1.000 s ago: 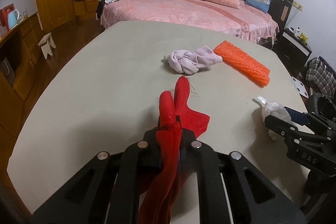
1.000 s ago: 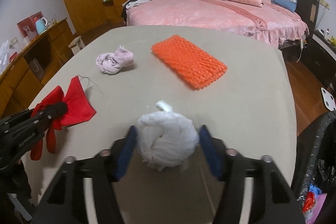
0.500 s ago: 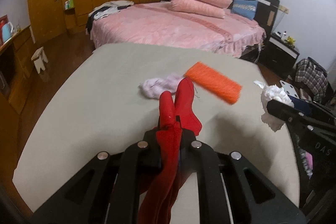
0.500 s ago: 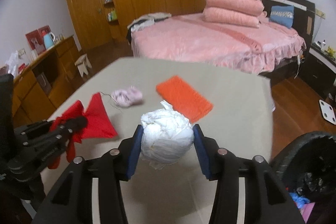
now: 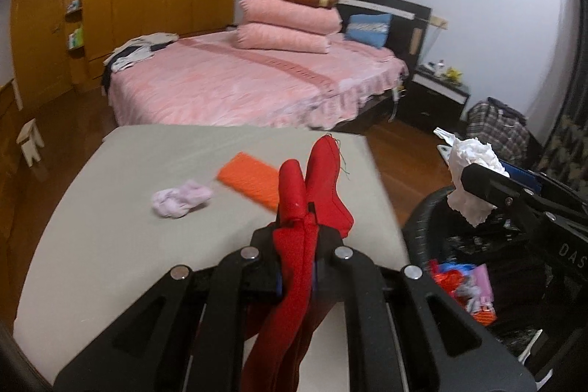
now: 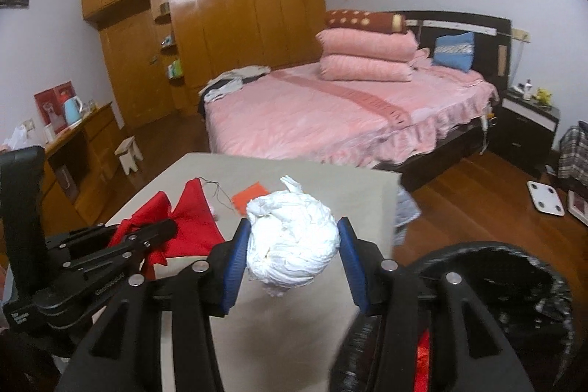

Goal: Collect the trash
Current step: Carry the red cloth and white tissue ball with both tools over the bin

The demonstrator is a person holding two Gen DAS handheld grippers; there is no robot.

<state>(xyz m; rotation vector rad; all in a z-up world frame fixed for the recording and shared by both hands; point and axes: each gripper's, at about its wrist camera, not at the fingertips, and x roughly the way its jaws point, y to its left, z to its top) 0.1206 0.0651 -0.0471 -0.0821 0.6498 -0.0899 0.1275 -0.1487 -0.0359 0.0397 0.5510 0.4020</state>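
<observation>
Trash sits in both grips: the left hand-held gripper (image 5: 307,208) is clamped fully shut on a red cloth (image 5: 323,179), which sticks up past the fingertips and hangs down between the arms, clear of the surface (image 5: 110,226). The right hand-held gripper (image 6: 292,245) is closed partway, its blue pads (image 6: 235,256) pressing both sides of a white wad (image 6: 292,241) of crumpled paper or plastic; its jaws have just been closing on the wad. Wad and cloth are held in the air, side by side, the cloth to the left of the wad.

Relative to the surface: an orange mat (image 5: 250,182) lies on it toward the far edge, and a lilac cloth (image 5: 182,199) lies bunched just left of the mat, near it. A black bin (image 5: 477,263) stands on the floor off the right edge of the surface, lined in dark plastic, with red, blue and pink scraps already inside. In the left wrist view the wad hangs over the bin's far rim. A pink bed (image 6: 330,112) with stacked pillows stands beyond the far edge, a wooden wardrobe (image 6: 228,13) behind the bed. Between grippers and bin nothing blocks the way.
</observation>
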